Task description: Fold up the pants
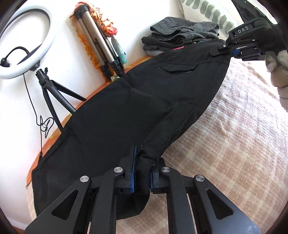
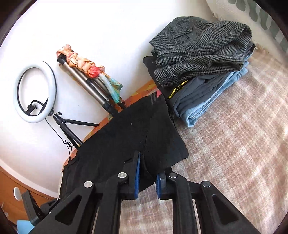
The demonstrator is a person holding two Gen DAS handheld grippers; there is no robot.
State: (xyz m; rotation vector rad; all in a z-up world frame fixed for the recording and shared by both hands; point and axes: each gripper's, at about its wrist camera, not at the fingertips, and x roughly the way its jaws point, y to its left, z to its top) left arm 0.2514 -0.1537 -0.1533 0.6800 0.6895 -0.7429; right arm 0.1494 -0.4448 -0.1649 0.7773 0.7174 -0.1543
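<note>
Black pants (image 1: 129, 108) lie stretched along the left edge of a pinkish plaid bedspread (image 1: 225, 144), a back pocket facing up. My left gripper (image 1: 143, 172) is shut on the leg end, fabric bunched between its blue pads. My right gripper (image 1: 228, 49) shows at the upper right of the left wrist view, shut on the waistband corner. In the right wrist view my right gripper (image 2: 147, 178) pinches the black pants (image 2: 126, 140) between its blue pads.
A stack of folded clothes (image 2: 201, 72), grey tweed on top and denim below, sits past the waistband. A ring light (image 2: 36, 93) on a tripod and a folded tripod (image 2: 90, 86) stand on the white floor beside the bed. A patterned pillow (image 1: 207, 12) lies at the back.
</note>
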